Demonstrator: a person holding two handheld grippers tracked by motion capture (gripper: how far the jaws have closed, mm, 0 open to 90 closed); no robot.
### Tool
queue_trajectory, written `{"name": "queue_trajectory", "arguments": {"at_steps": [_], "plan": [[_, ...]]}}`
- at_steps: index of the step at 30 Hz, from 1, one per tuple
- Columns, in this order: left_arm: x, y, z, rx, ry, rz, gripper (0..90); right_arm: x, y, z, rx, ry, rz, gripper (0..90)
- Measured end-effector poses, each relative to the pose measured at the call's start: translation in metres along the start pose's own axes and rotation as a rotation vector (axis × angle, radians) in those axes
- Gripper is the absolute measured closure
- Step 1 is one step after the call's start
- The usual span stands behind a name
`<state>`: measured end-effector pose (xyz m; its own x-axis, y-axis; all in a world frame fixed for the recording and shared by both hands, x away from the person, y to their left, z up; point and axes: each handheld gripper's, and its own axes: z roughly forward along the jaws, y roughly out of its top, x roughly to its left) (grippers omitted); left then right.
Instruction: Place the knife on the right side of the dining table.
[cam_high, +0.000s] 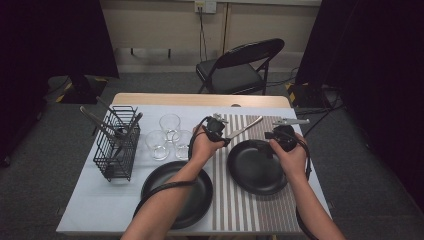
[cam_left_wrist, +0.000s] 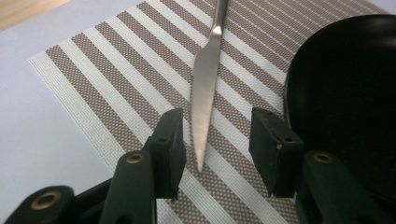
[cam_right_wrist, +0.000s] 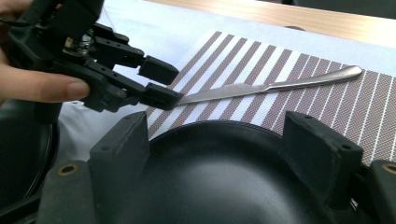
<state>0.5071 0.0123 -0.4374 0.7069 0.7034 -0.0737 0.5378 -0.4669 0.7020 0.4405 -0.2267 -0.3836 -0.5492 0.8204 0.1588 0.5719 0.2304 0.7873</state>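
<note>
Jaws of left gripper (cam_left_wrist: 217, 140) apart, straddling the tip of a knife (cam_left_wrist: 205, 100) without pressing on it; knife flat on the striped mat (cam_left_wrist: 116, 88), blade tip between the pads, handle running away toward the mat's far edge. Jaws of right gripper (cam_right_wrist: 217, 140) also apart, set over the near rim of a black plate (cam_right_wrist: 219, 172), nothing clamped.

Left to right in the high view: wire rack (cam_high: 117, 145) with utensils standing in it, three clear glasses (cam_high: 167, 135) just beside it, a second black plate (cam_high: 180, 192) near the front edge under the left forearm, left gripper (cam_high: 225, 137) at the knife (cam_high: 245, 127), then the plate (cam_high: 256, 167) on the mat (cam_high: 250, 210), right gripper (cam_high: 270, 150) at its far right rim.

Behind the table, a folding chair (cam_high: 240, 67).
</note>
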Motion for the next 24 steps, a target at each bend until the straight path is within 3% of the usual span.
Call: {"name": "queue_trajectory", "arguments": {"at_steps": [7, 9, 24], "plan": [[-0.001, -0.002, -0.014, -0.008, -0.035, -0.015, 49.7, 0.001, -0.002, 0.004, 0.011, -0.004, 0.008, 22.9], [-0.002, -0.003, -0.019, -0.008, -0.059, -0.041, 46.7, 0.001, -0.003, 0.005, 0.011, -0.001, 0.008, 22.9], [-0.005, -0.008, -0.038, -0.019, -0.121, -0.055, 41.7, 0.001, -0.006, 0.008, 0.028, -0.008, 0.003, 22.9]]}}
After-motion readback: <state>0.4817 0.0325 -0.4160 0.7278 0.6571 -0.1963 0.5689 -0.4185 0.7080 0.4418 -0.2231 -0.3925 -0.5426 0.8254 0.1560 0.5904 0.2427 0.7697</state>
